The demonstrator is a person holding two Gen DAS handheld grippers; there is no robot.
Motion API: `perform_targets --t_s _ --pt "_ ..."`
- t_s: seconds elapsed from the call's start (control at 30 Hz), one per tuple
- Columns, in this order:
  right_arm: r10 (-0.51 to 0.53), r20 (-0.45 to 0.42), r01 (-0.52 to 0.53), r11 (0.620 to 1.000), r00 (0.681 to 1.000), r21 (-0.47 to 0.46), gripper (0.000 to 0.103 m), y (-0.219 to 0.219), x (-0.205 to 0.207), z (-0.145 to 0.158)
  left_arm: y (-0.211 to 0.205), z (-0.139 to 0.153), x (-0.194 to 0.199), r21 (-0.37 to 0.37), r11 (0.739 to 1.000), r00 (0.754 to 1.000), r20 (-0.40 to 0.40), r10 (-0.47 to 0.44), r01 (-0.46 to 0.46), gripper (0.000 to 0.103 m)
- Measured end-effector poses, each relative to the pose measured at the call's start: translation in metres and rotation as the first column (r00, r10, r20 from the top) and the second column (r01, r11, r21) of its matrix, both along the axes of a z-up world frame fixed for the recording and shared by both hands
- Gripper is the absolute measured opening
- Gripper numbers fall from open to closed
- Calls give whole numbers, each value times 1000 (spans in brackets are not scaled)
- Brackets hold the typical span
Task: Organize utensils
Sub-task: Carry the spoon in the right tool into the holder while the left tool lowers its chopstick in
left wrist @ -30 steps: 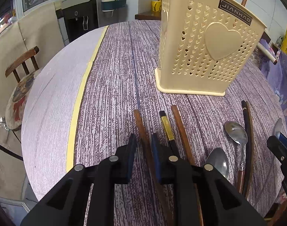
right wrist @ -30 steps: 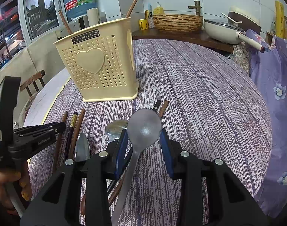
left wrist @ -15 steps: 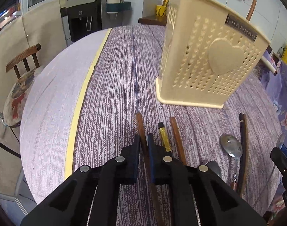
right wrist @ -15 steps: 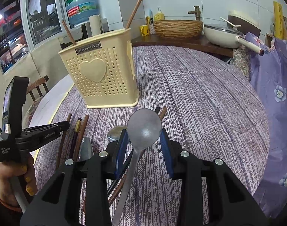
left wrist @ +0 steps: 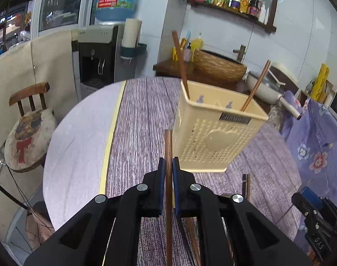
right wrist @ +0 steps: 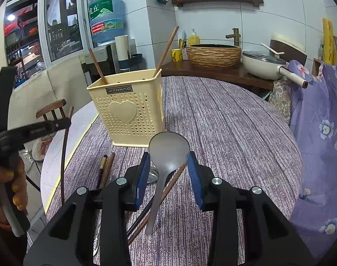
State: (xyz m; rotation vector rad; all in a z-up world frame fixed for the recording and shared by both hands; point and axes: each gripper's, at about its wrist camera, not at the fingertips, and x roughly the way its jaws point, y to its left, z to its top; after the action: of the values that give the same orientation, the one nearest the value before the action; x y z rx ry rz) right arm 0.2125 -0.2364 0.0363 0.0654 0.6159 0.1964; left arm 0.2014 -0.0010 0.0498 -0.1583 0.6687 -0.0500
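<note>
The left tongs (left wrist: pixel 167 166) are clenched on a brown chopstick (left wrist: pixel 168 146), its long axis running straight ahead between the pads, tip pointing toward the left edge of the cream holder (left wrist: pixel 215 139). From the right wrist view this chopstick (right wrist: pixel 64 155) hangs near vertical, clear of the tabletop (right wrist: pixel 223 119), left of the holder (right wrist: pixel 126 108). A second ago it lay flat on the tabletop (left wrist: pixel 142 119) with the tongs spread around it; half a second ago they had closed on it; now it is lifted. The right tongs (right wrist: pixel 168 168) stand spread, with the spoon (right wrist: pixel 166 153) between the pads, bowl forward toward the holder, handle running back and down; whether a pad touches it I cannot tell. That matches the earlier frames. Two chopsticks (right wrist: pixel 166 51) stand tilted in the holder. More chopsticks (right wrist: pixel 106 168) lie on the tabletop before it.
</note>
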Motion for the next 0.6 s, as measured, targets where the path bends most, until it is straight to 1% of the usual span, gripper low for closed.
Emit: perform_targets --t_s 0.17,0.43,0.6 --pt "6 24 -6 1000 1000 -20 36 0 -7 11 5 21 -10 -8 1000 998 70 -1 1 8" --pt "33 29 -32 998 999 -46 36 5 -9 18 16 39 -23 -16 1000 991 132 13 -11 8" --pt "47 23 -46 998 999 -38 36 6 -6 21 19 46 -28 -12 1000 987 158 19 -17 8"
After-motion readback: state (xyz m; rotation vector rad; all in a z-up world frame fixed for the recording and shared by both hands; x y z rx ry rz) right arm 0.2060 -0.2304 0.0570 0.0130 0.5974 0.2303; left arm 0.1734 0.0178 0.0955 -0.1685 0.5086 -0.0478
